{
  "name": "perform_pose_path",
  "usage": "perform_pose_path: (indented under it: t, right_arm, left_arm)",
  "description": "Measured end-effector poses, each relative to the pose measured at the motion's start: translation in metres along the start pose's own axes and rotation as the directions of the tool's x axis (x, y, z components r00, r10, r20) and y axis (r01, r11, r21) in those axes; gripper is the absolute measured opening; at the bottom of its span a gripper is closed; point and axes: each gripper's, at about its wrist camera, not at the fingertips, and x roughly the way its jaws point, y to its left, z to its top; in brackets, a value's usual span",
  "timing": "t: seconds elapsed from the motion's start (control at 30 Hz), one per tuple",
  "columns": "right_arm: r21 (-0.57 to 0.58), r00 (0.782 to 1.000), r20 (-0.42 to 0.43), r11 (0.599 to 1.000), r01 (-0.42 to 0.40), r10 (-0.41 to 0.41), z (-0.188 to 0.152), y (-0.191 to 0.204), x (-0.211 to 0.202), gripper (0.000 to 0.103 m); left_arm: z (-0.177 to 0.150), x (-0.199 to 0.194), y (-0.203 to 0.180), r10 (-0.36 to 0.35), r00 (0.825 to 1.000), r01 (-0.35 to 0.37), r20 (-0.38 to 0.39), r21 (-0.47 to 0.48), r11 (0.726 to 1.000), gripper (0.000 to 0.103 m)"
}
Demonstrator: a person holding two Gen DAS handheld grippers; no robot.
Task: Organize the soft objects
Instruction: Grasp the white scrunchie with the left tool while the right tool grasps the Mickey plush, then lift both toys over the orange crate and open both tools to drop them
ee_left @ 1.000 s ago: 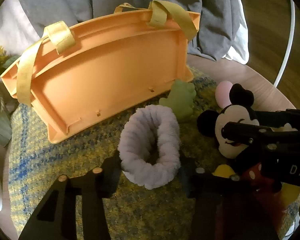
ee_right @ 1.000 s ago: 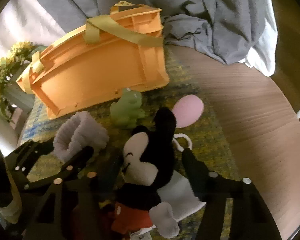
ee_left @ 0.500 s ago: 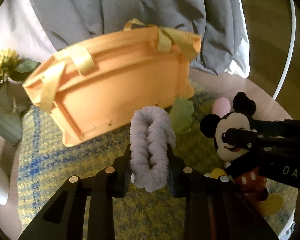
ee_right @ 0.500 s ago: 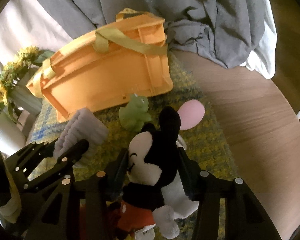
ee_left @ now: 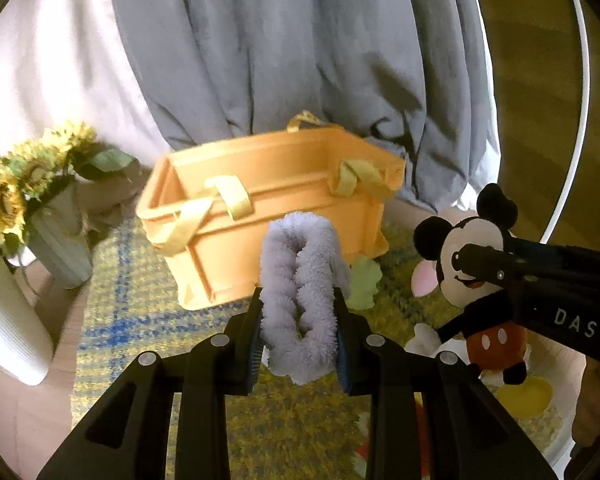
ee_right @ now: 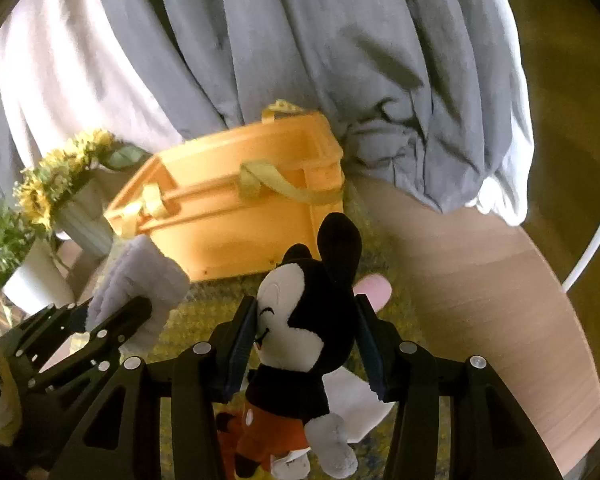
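Left tongs [ee_left: 299, 334]: clenching one lavender scrunchie [ee_left: 299, 300].
Right tongs [ee_right: 306, 344]: gripping one mouse plush [ee_right: 300, 320].
Orange basket [ee_left: 268, 216]: one, sitting far on the table [ee_right: 480, 300].
Green frog toy [ee_left: 364, 284]: one.

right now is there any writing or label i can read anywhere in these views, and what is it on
"DAS": white letters on the black body of the right gripper, seen in the left wrist view; the word runs on toward the picture's edge, so it may be cut off.
No other text can be read: none shows on the orange basket, the mouse plush or the vases.
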Motion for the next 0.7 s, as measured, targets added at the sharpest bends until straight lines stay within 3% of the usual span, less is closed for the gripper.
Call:
perform_pose_path:
  t: [0.37, 0.7]
  right_arm:
    - [-0.019, 0.992, 0.119, 0.999, -0.038, 0.040, 0.023, 0.004, -0.034, 0.049]
    - [-0.043, 0.971, 0.216, 0.995, -0.093, 0.100, 0.051, 0.016, -0.048, 0.049]
  left_arm:
    - [0.019, -0.034, -0.001, 0.045, 0.994, -0.044, 0.095, -0.012, 0.999, 0.029]
    - [0.042, -0.056, 0.002, 0.113, 0.975, -0.114, 0.191, -0.002, 0.993, 0.029]
